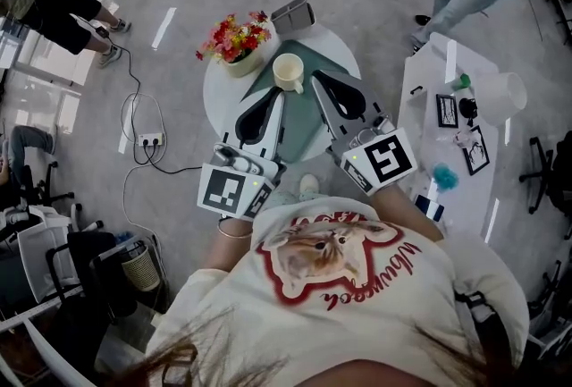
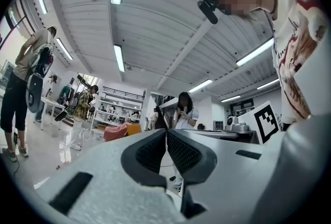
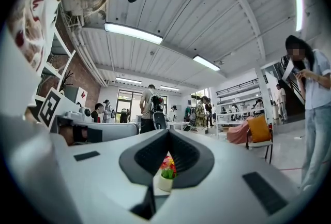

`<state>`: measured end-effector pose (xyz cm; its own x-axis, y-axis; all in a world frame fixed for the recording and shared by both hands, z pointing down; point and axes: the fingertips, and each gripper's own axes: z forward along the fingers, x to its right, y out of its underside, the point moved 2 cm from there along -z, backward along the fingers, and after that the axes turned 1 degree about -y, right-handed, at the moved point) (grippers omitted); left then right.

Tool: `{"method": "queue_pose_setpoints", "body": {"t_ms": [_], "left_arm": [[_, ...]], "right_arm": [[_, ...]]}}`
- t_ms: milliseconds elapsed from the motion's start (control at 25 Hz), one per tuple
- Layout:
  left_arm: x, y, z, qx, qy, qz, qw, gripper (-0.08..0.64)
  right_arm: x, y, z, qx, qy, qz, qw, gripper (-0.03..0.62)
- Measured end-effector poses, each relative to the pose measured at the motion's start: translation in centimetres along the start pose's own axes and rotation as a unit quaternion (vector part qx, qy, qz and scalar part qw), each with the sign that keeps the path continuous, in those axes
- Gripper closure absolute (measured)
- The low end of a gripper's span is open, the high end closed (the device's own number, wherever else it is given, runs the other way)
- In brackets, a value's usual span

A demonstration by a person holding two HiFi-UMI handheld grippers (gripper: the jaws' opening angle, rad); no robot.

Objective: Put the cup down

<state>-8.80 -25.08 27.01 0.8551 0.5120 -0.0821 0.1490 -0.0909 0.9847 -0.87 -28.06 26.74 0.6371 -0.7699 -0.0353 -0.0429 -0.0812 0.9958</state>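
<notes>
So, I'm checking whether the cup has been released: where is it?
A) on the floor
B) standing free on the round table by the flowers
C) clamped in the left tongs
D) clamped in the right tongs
B: the cup stands on the round table beside the flower pot, ahead of the left tongs and right tongs, both shut on nothing.

The left gripper (image 1: pixel 273 104) is held before the chest, pointed toward 1 o'clock, its jaws pressed together on nothing. The right gripper (image 1: pixel 322 85) is angled toward 11 o'clock, its jaws likewise closed and empty.
</notes>
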Motion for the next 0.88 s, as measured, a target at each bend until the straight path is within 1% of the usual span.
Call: {"method": "queue_pose_setpoints", "body": {"t_ms": [240,360,440,880], "left_arm": [[1.3,-0.4,-1.6,-0.002,0.014,0.011,0.9998,0.538],[2.3,-0.6,-3.1,-0.003,0.016,0.005,0.9999,0.538],[3.1,-0.8,-4.3,-0.002,0.018,0.002,0.9998,0.538],[7.6,-3.3,-13.1,0.004,0.023,0.022,0.9995,0.538]], "right_arm": [[-1.4,-0.4,-1.5,-0.003,0.007,-0.004,1.000,0.565],[-2.6,-0.8,-2.9,-0.005,0.015,-0.004,1.000,0.565],[-3.8,-1.1,-3.8,-0.003,0.018,-0.005,1.000,0.565],[-12.4,-2.9,-9.0,0.018,0.021,-0.008,1.000,0.565]]}}
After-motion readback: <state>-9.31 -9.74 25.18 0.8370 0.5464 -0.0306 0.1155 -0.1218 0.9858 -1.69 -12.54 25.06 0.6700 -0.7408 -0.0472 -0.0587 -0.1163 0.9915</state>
